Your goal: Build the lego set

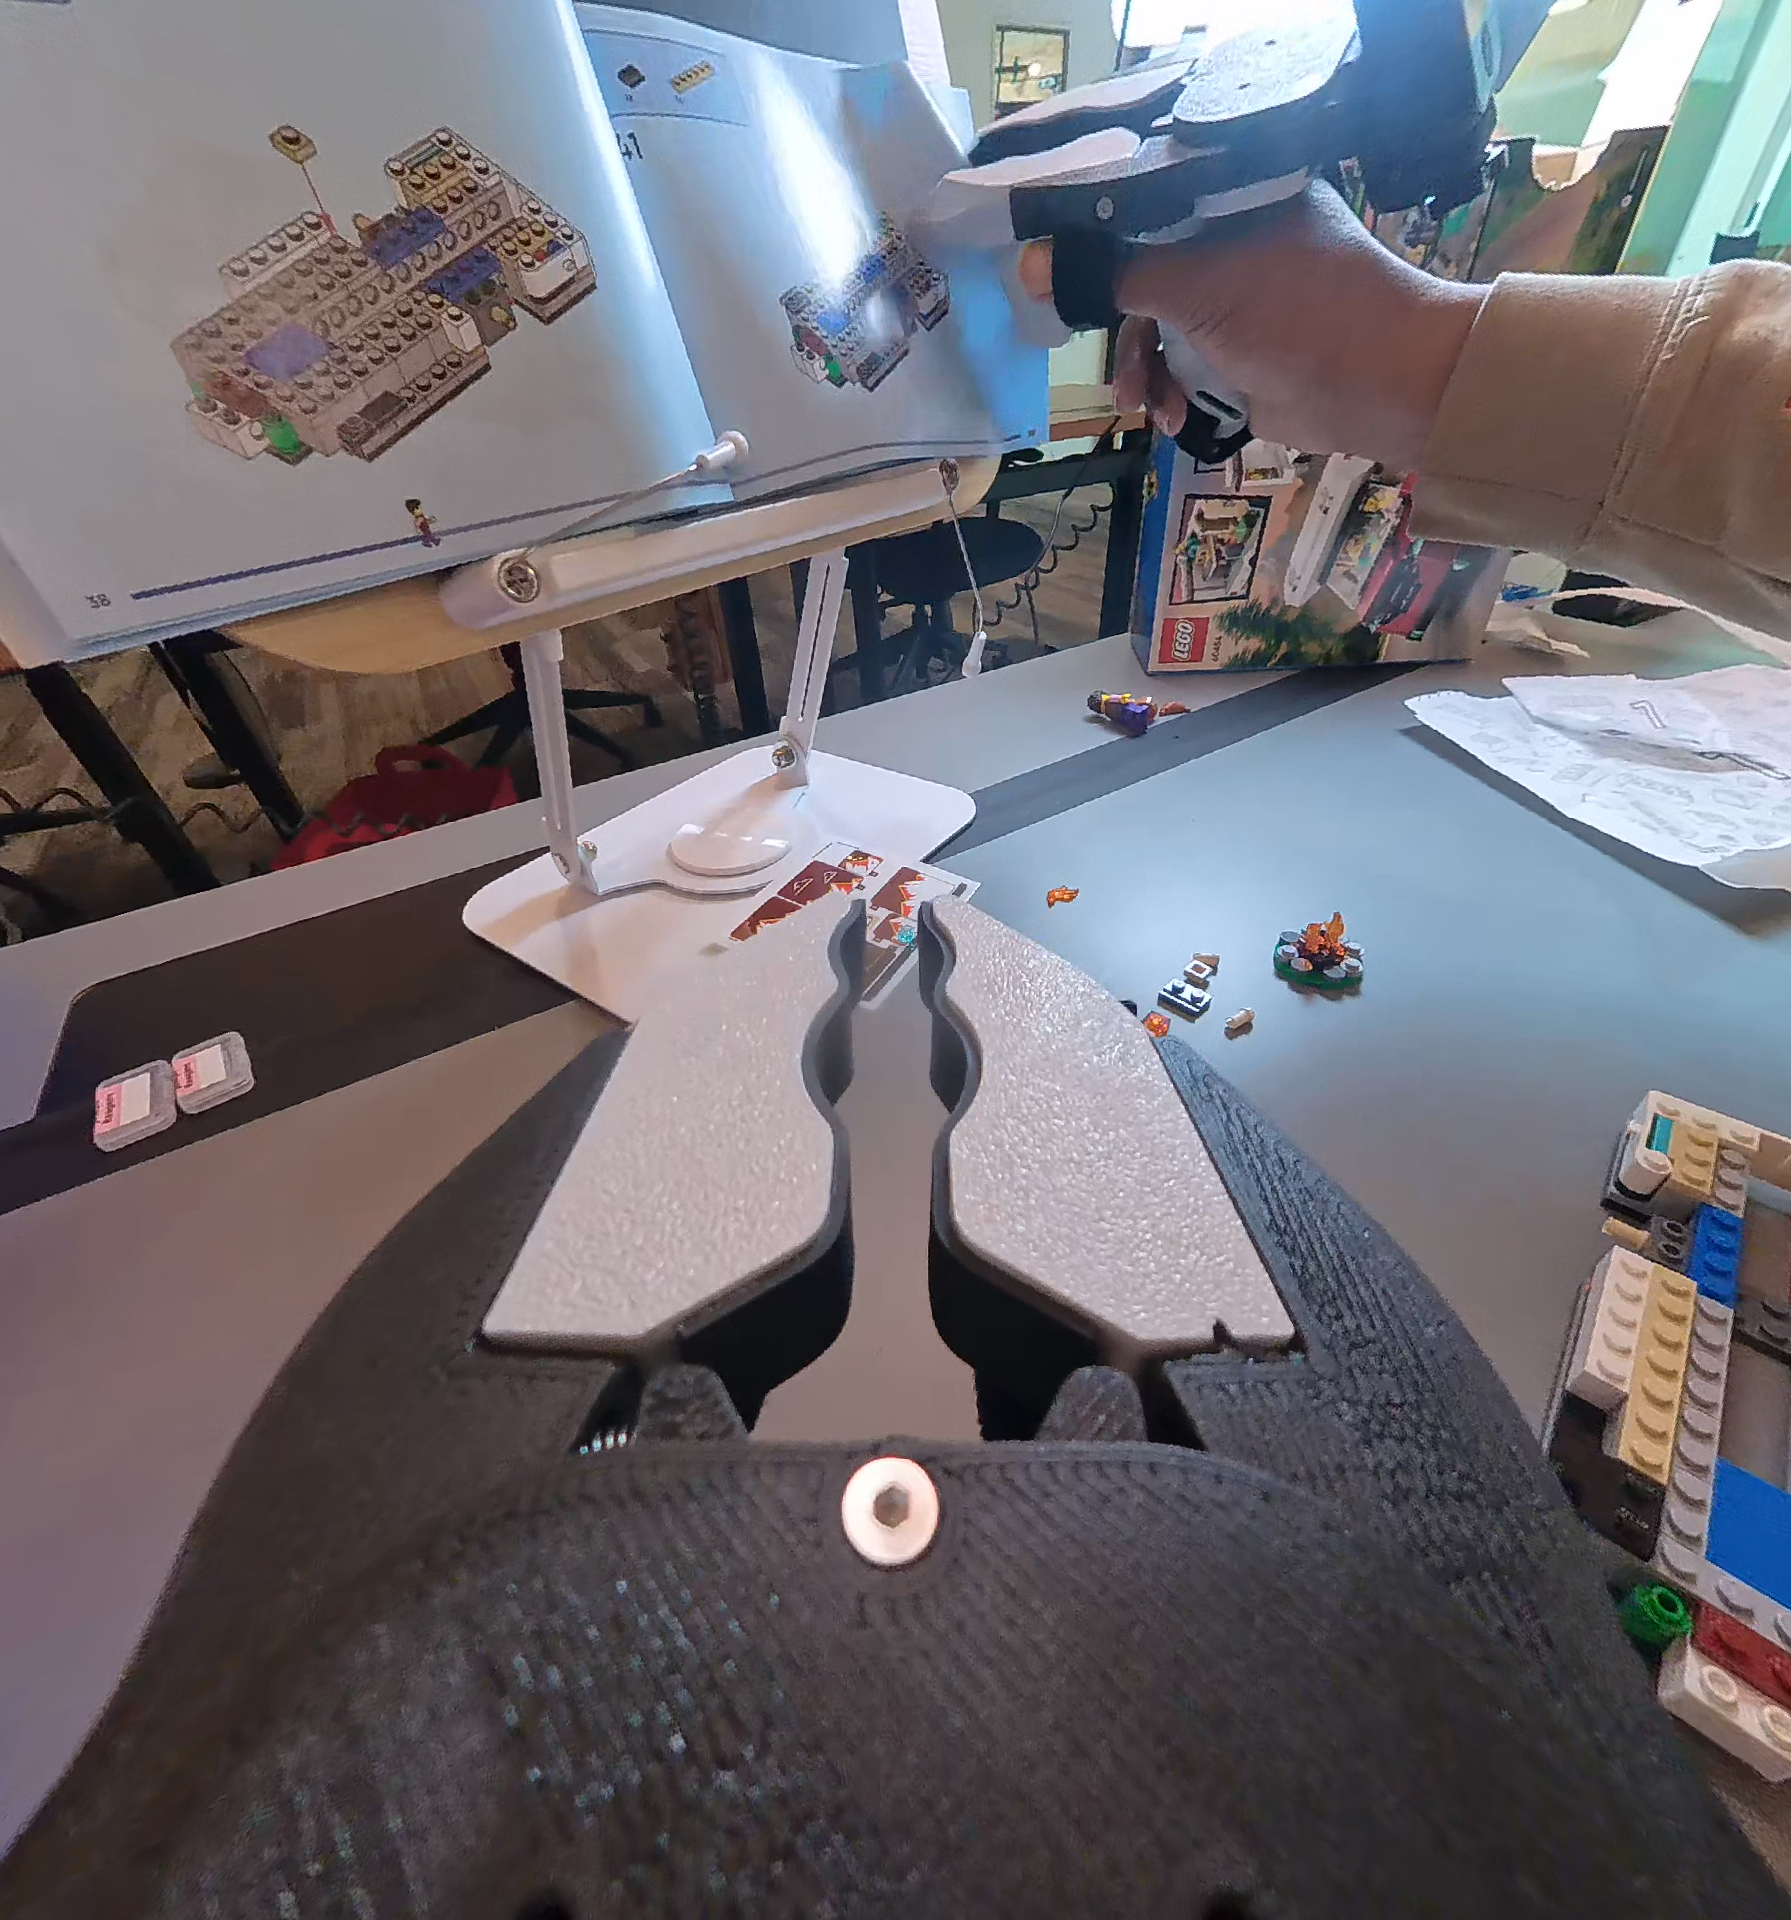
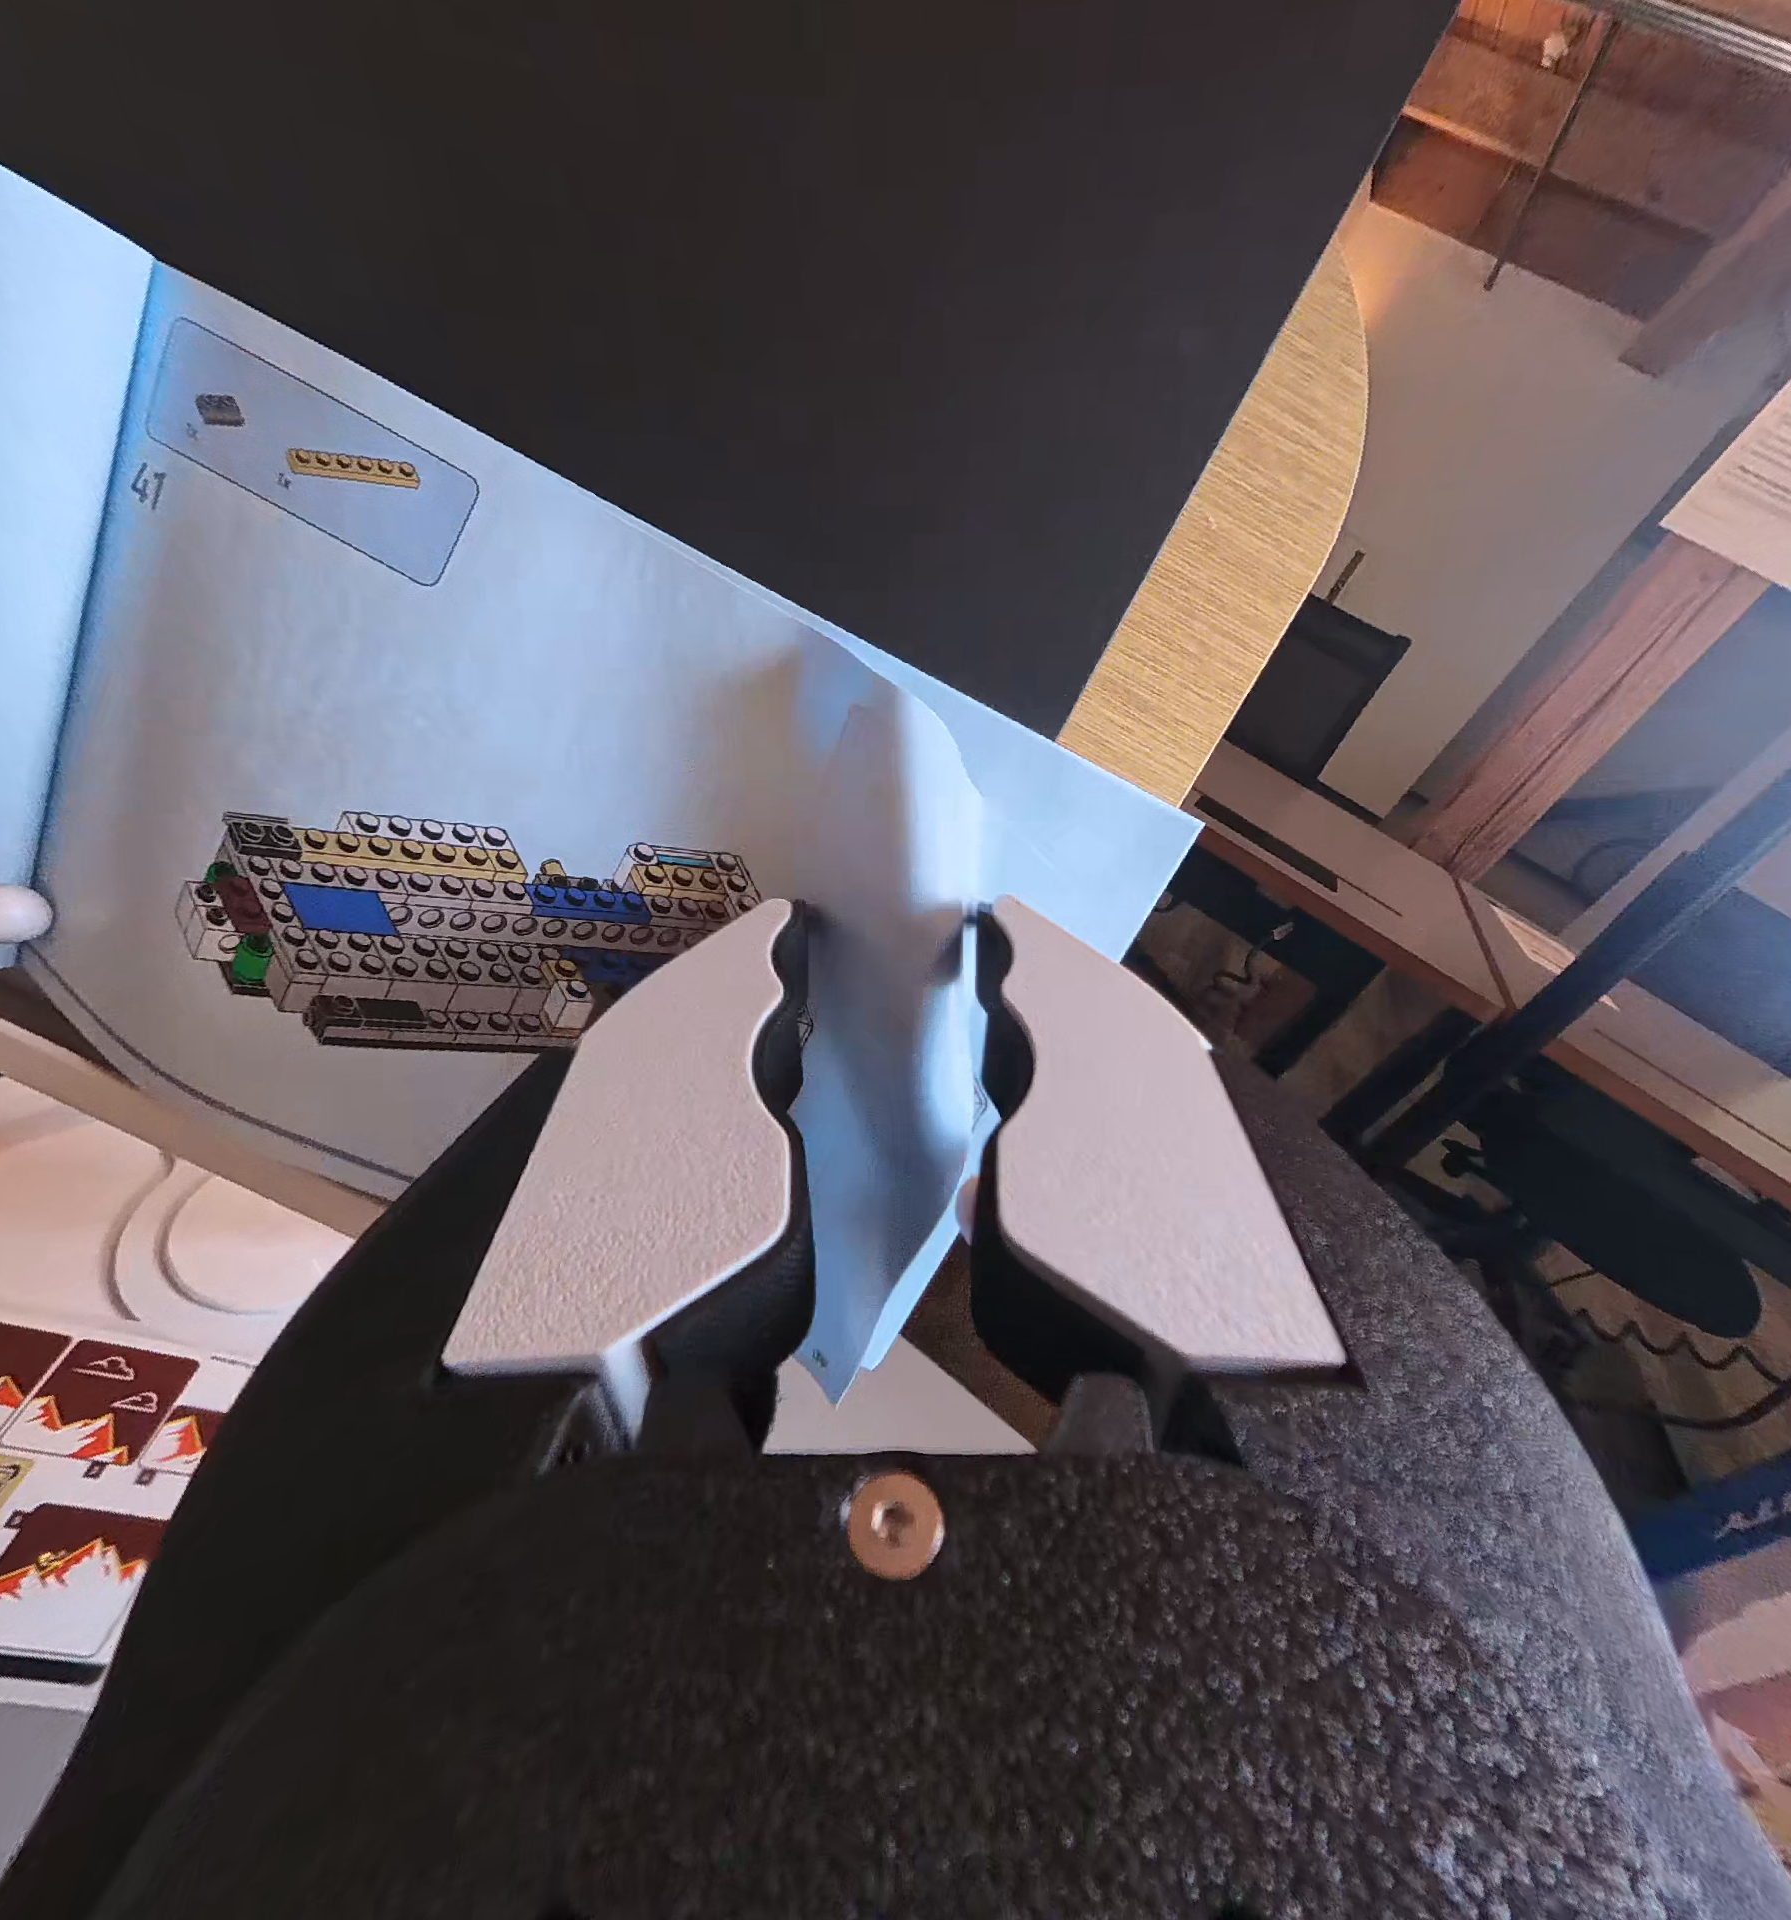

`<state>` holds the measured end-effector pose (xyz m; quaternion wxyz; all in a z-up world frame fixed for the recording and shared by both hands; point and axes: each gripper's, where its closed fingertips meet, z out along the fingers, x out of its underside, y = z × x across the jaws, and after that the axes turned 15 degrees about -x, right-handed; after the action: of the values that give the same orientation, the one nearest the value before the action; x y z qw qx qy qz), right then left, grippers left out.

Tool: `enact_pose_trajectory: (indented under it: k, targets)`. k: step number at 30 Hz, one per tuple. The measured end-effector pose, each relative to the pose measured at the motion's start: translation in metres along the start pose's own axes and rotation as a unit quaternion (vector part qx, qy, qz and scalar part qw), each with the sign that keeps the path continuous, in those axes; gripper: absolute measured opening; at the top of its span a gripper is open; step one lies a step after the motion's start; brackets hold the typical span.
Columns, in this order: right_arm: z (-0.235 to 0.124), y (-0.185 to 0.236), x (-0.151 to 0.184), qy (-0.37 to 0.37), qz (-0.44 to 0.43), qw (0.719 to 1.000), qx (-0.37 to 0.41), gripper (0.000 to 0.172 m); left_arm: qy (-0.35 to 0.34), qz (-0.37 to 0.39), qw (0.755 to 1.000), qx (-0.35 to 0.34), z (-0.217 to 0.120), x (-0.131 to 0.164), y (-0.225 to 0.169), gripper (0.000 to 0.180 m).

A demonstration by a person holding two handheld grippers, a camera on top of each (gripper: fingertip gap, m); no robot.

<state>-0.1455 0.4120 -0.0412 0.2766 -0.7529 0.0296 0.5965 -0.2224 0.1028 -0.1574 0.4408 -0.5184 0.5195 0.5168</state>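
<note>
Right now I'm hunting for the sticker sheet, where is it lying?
In the left wrist view the sticker sheet lies on the white base of the book stand, just beyond the left gripper, with loose bricks to its right.

Both wrist views face the booklet [image 1: 351, 312], right nearer.

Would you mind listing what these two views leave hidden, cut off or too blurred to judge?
- Right tongs: a booklet page passes between them, motion-blurred; pad contact unclear. In the left view, their tips hide behind the page.
- Sticker sheet: left tongs cover its near part.
- Brick model: cut off by the left view's right edge.
- Booklet stand: mostly outside the right view.
</note>
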Motion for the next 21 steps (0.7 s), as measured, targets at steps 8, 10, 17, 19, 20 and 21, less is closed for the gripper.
enact_pose_trajectory:
  k: [8, 10, 17, 19, 20, 21]
  targets:
    - [-0.023, 0.014, -0.016, -0.042, 0.001, 0.999, -0.010, 0.019, -0.001, -0.027, 0.999, 0.020, 0.007, -0.016, 0.000, 0.018]
    - [-0.030, 0.024, -0.019, -0.056, -0.007, 0.998, -0.027, 0.018, -0.005, -0.044, 0.998, 0.036, 0.013, -0.032, -0.005, 0.020]
    - [-0.047, 0.055, -0.025, -0.080, -0.030, 0.995, -0.056, 0.015, -0.029, -0.128, 0.984, 0.118, 0.069, -0.119, -0.038, 0.030]
    - [-0.051, 0.067, -0.026, -0.084, -0.042, 0.994, -0.064, 0.015, -0.019, -0.156, 0.978, 0.138, 0.095, -0.137, -0.048, 0.035]
    - [-0.052, 0.073, -0.027, -0.086, -0.050, 0.993, -0.069, 0.015, -0.012, -0.173, 0.974, 0.149, 0.108, -0.144, -0.053, 0.037]
    - [-0.054, 0.079, -0.027, -0.088, -0.058, 0.992, -0.073, 0.015, 0.002, -0.189, 0.969, 0.157, 0.121, -0.147, -0.057, 0.041]
